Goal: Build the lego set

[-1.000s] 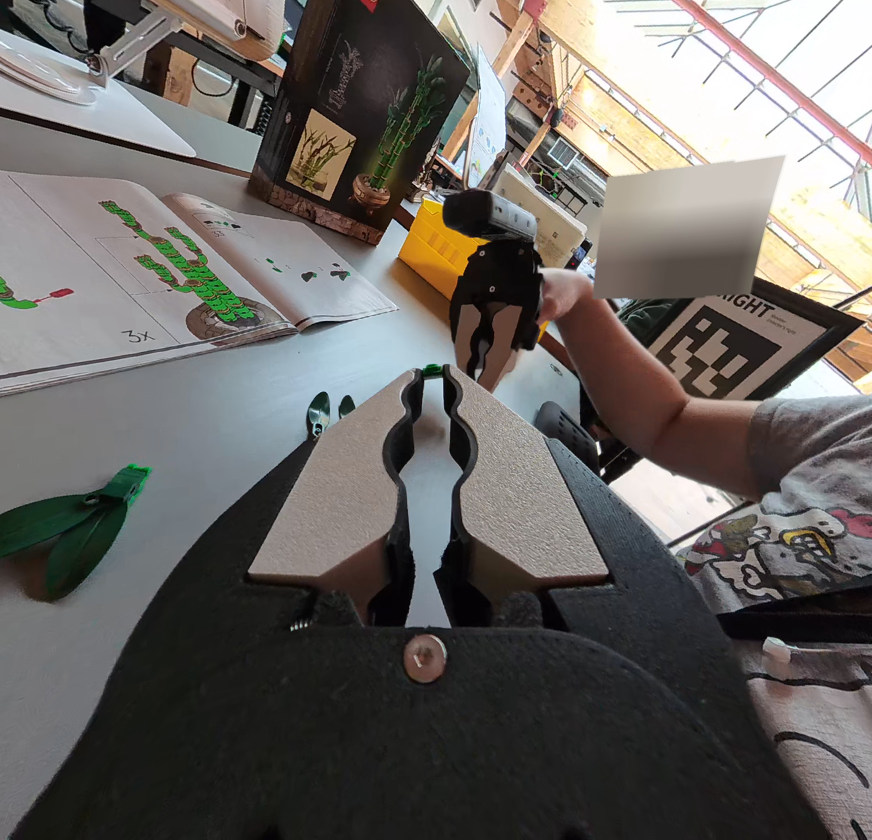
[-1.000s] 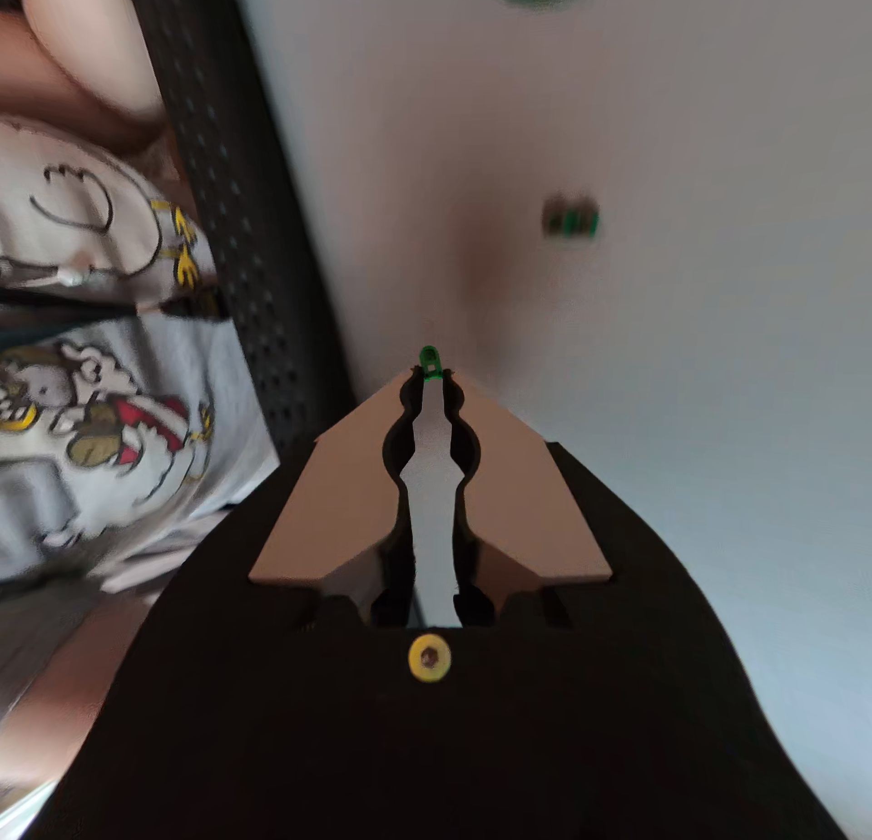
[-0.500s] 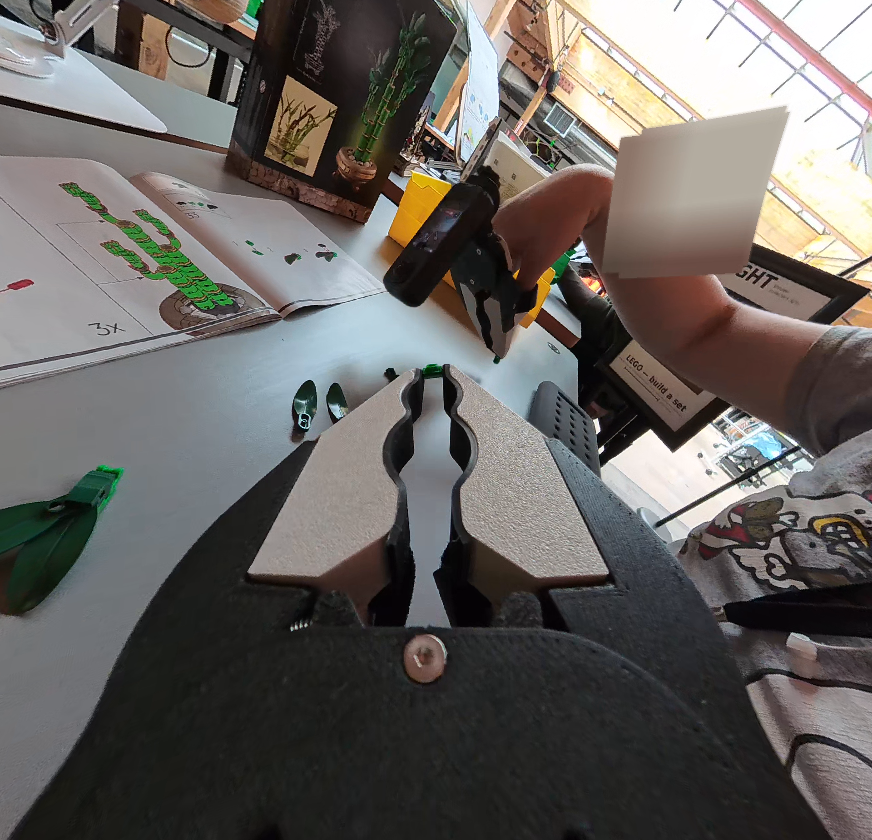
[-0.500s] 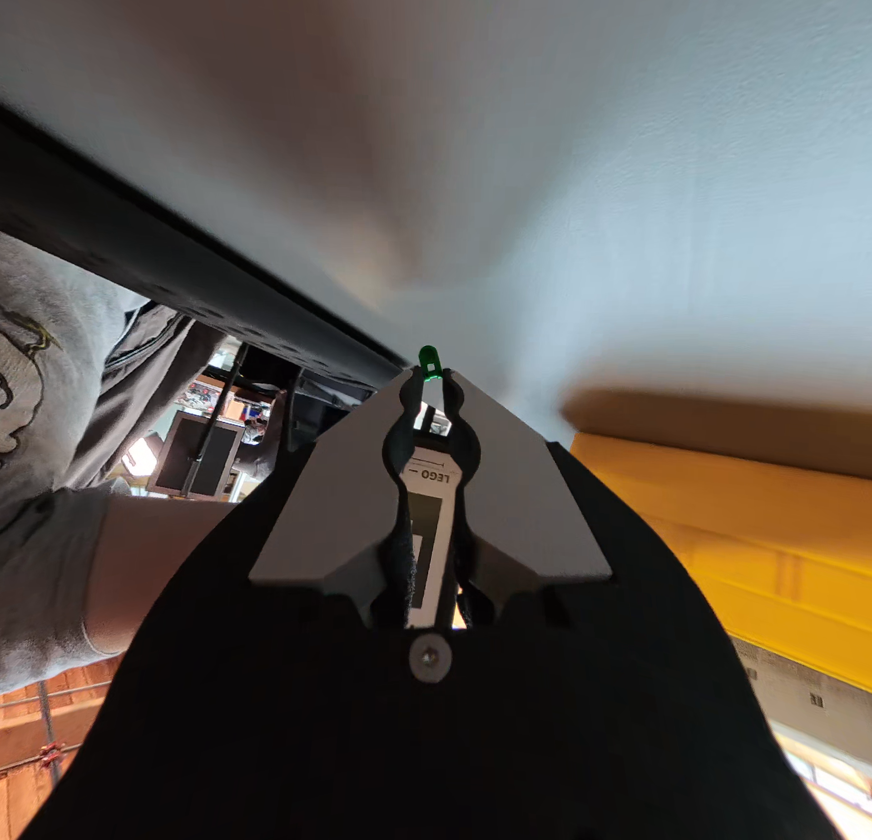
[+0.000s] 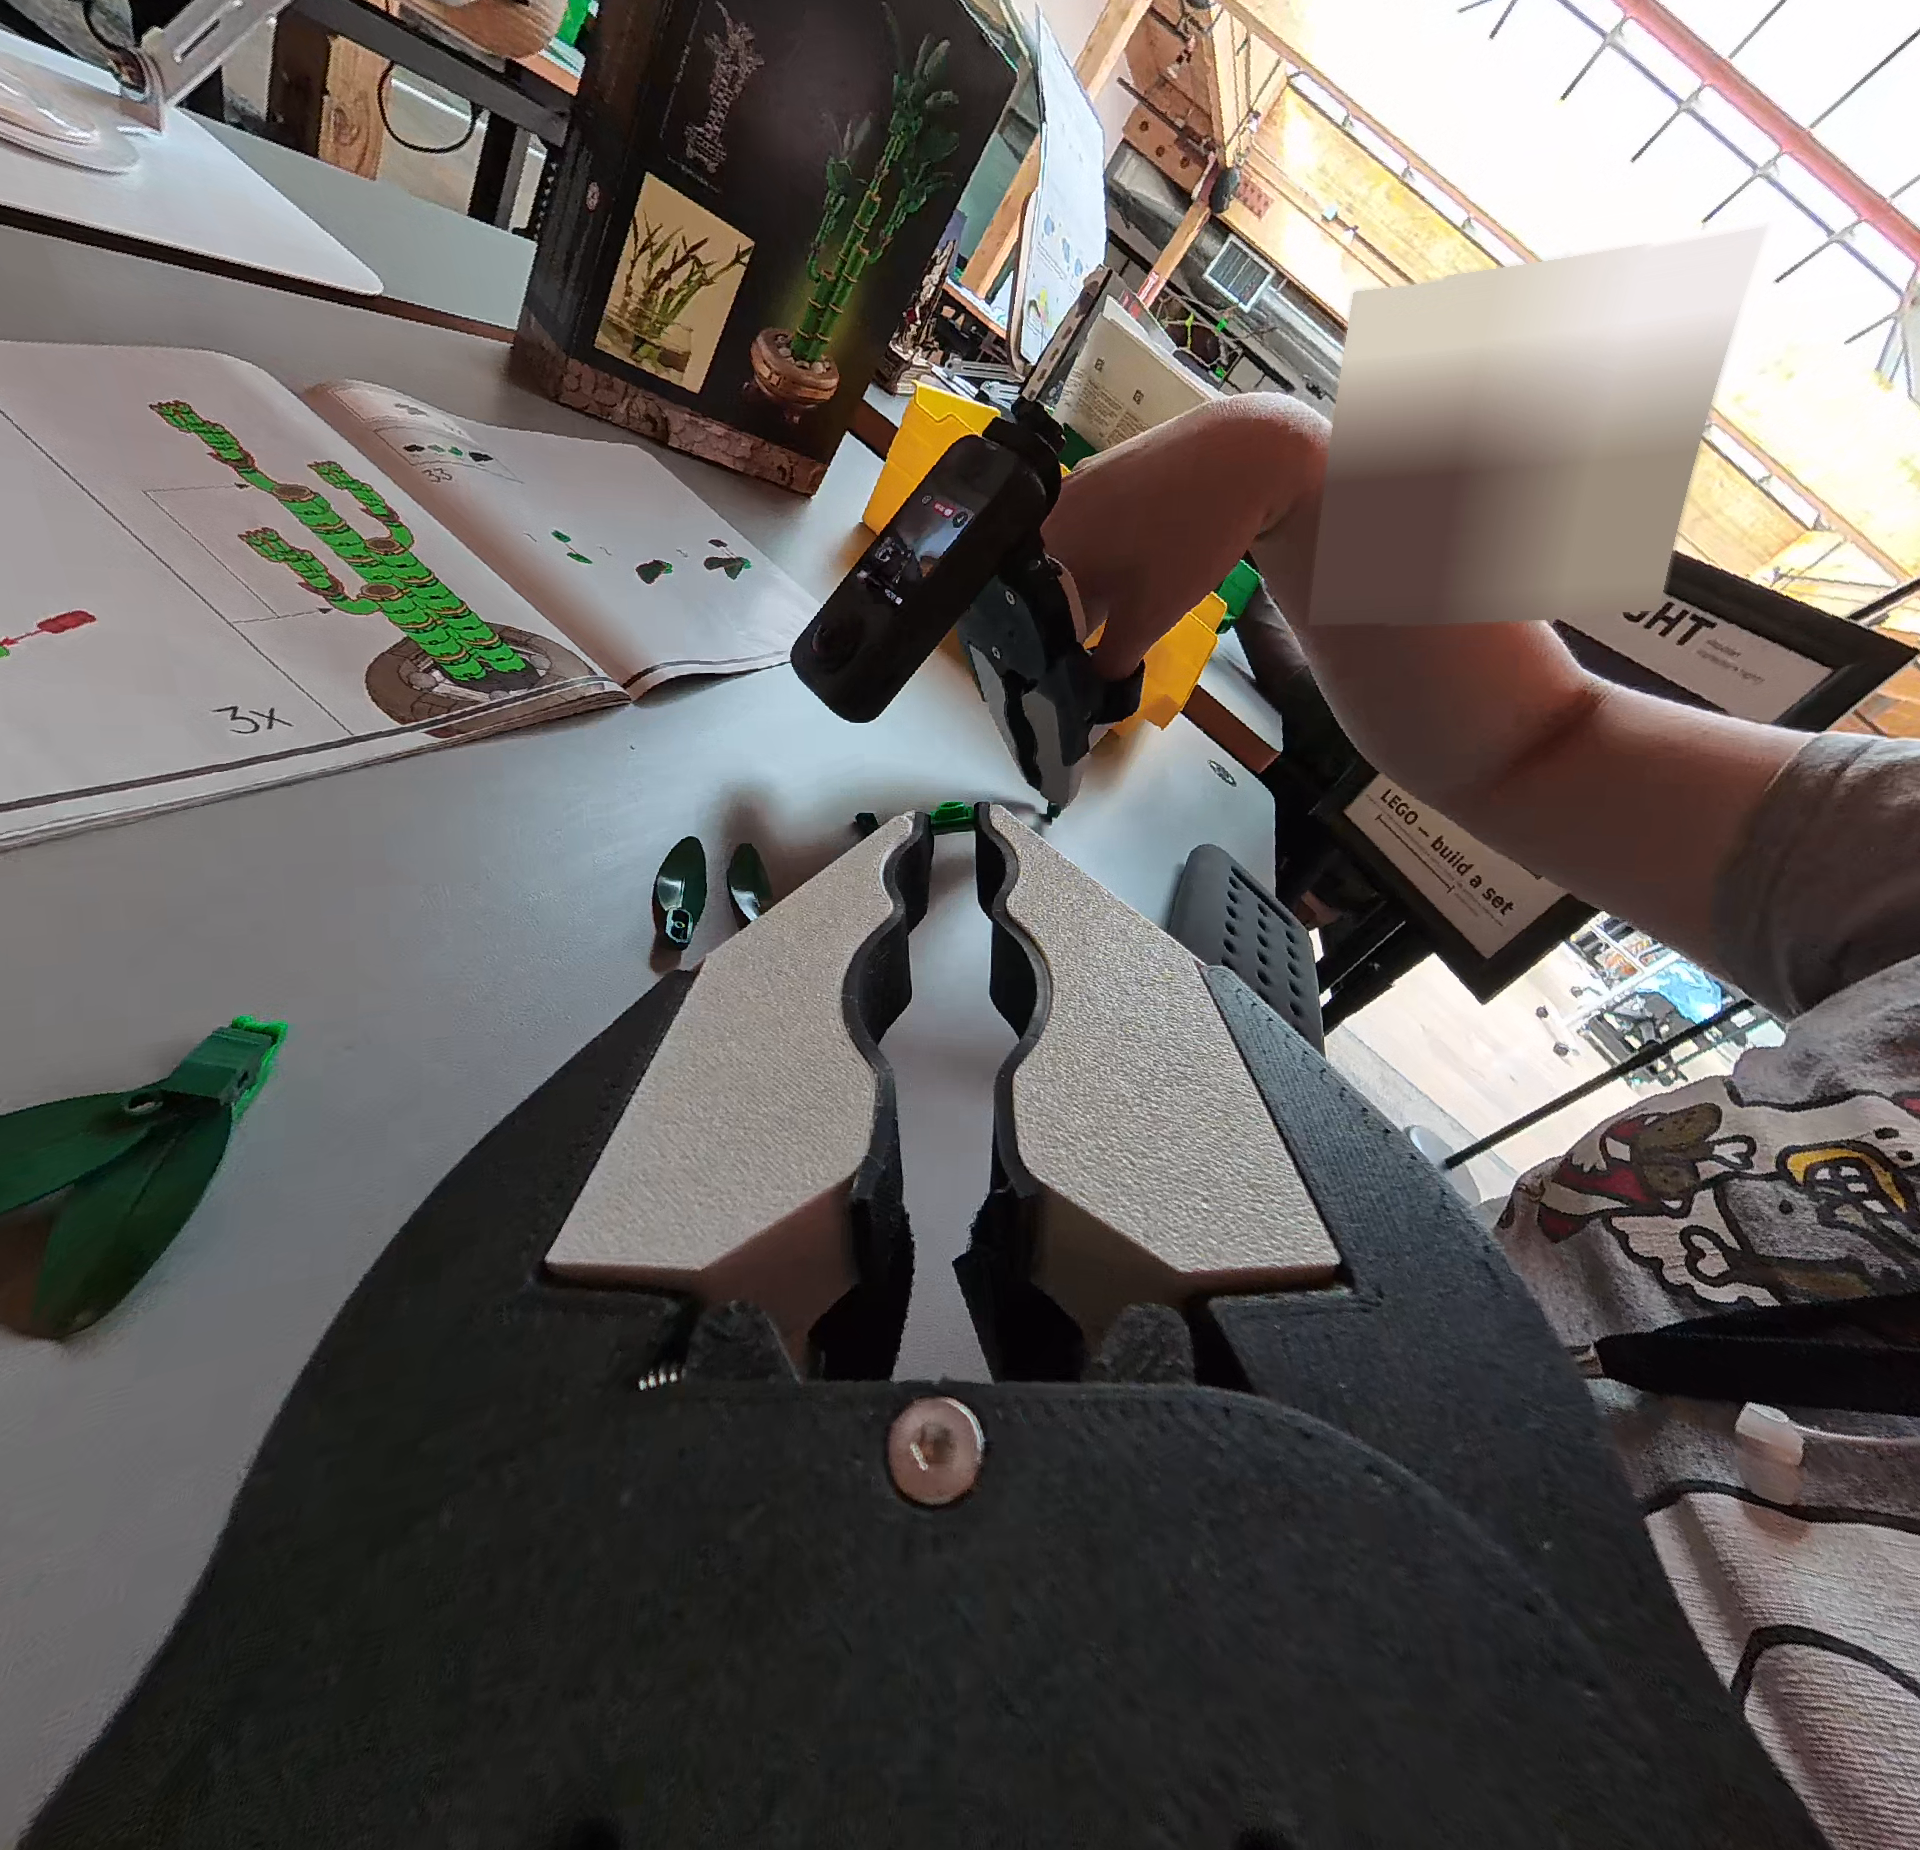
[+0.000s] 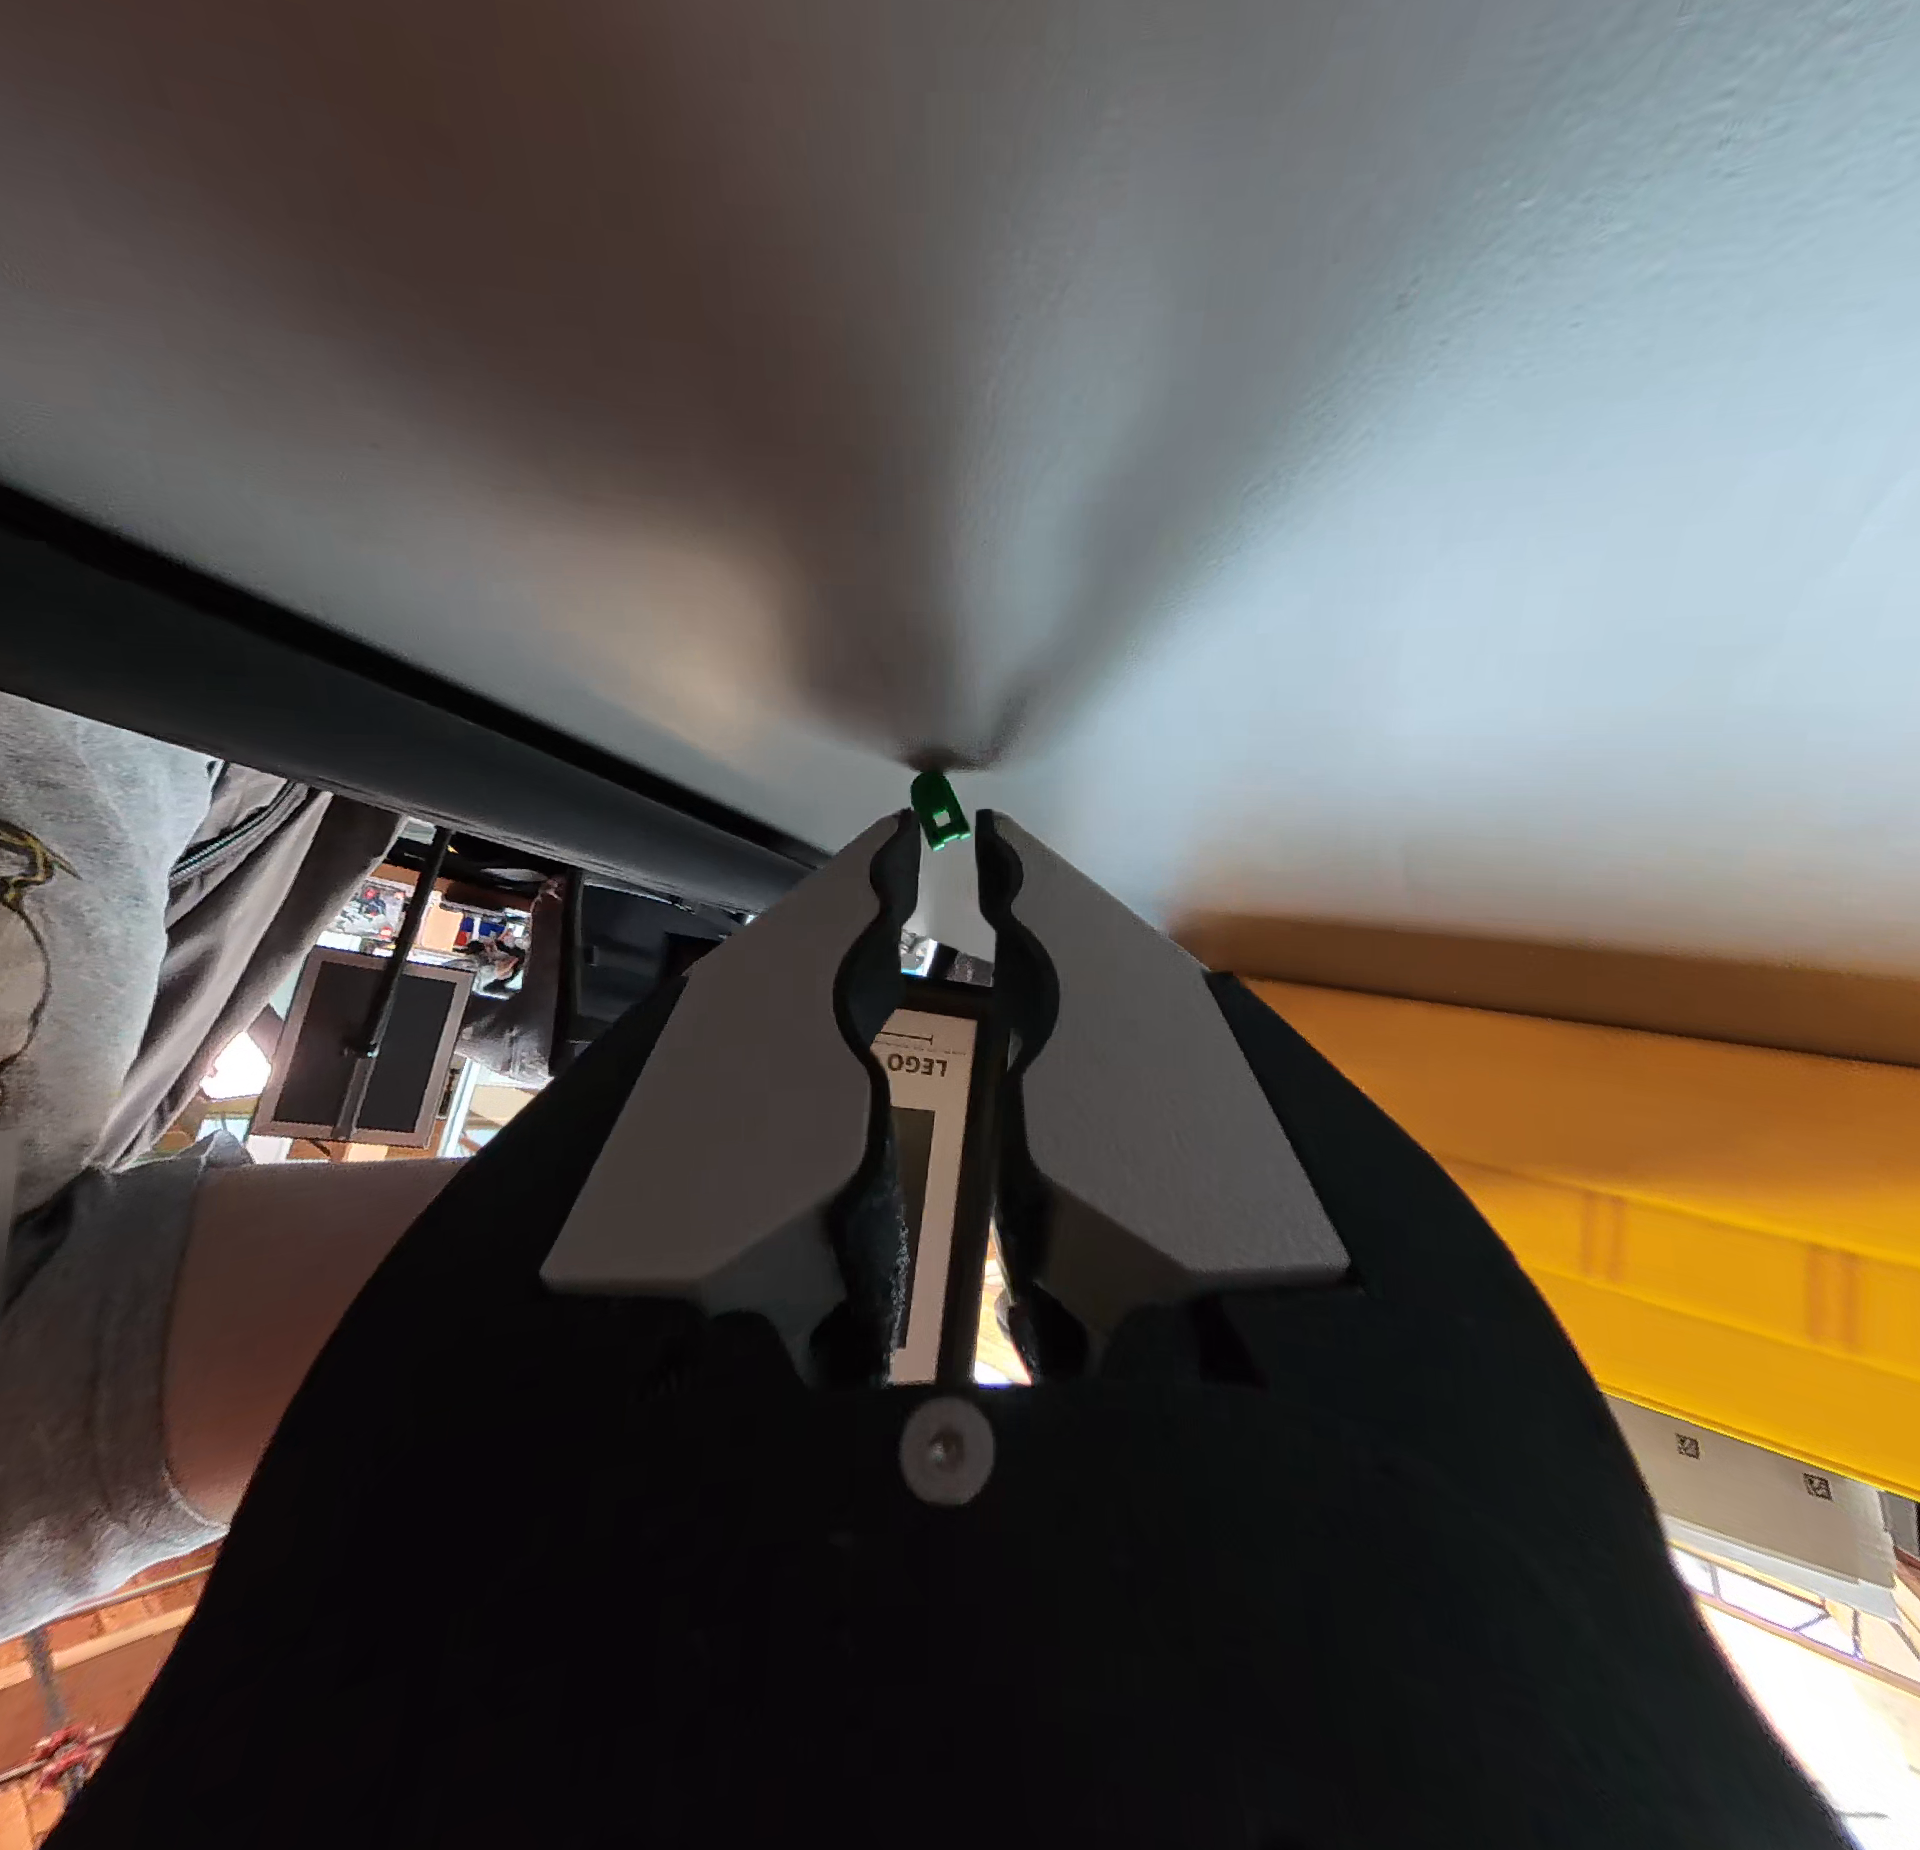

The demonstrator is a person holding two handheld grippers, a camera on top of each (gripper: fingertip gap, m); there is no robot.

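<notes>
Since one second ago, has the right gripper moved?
Yes. The right gripper tilted and came down toward the table, nearer the open booklet.

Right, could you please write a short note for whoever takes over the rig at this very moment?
Left gripper: pinching a green piece at its tips.
Right gripper: tips down on the table near its edge, a green bit between them; held or let go, unclear.
On the table: two small leaves, a joined leaf pair, the open booklet, the box, a yellow bin.
Done: one leaf pair joined.
Left: probably join the two green parts, then add leaves; no built plant in view.
</notes>
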